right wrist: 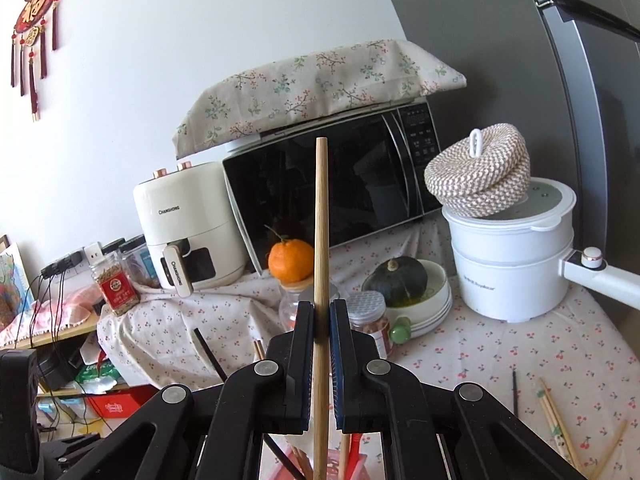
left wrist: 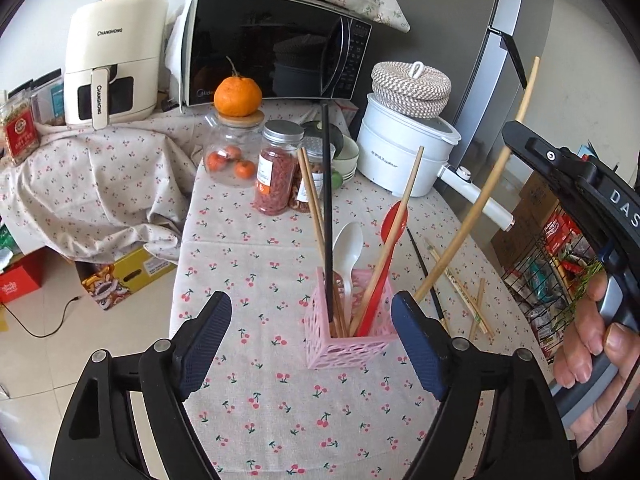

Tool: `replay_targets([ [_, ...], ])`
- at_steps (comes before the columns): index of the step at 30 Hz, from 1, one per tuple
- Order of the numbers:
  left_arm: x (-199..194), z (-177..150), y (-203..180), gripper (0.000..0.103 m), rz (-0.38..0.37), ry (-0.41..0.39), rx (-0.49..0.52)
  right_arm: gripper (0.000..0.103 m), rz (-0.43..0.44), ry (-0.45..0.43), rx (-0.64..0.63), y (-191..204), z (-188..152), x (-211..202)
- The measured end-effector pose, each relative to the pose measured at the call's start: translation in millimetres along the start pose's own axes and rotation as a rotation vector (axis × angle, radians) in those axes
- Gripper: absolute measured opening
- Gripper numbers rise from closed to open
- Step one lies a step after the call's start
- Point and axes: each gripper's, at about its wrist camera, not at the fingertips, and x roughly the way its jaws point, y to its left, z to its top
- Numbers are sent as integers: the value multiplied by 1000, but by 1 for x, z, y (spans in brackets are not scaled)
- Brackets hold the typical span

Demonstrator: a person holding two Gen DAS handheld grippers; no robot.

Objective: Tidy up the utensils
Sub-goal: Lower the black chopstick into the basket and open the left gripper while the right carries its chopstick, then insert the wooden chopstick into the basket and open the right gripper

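Above the pink holder (left wrist: 352,330), right gripper (right wrist: 321,322) is clamped on a bamboo chopstick (right wrist: 321,240); I'd keep it near vertical and lower straight in. Left gripper (left wrist: 310,334) gapes empty; loose chopsticks (left wrist: 460,284) lie at the holder's 3 o'clock.

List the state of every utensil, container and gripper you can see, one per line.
left gripper: open, empty, just in front of the holder
right gripper: shut on bamboo chopstick
bamboo chopstick: upright, held above the holder
pink holder: upright, holding chopsticks and two spoons
red spoon: standing in holder, bowl end up
white spoon: standing in holder, bowl end up
loose chopsticks: lying scattered on the tablecloth
goji jar: lid on
microwave: door closed
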Motion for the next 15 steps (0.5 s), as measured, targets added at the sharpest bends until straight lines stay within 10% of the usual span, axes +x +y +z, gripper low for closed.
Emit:
replay_targets([
  [15, 8, -13, 29, 89, 49, 75, -20, 10, -20, 87, 50, 17, -32, 59],
])
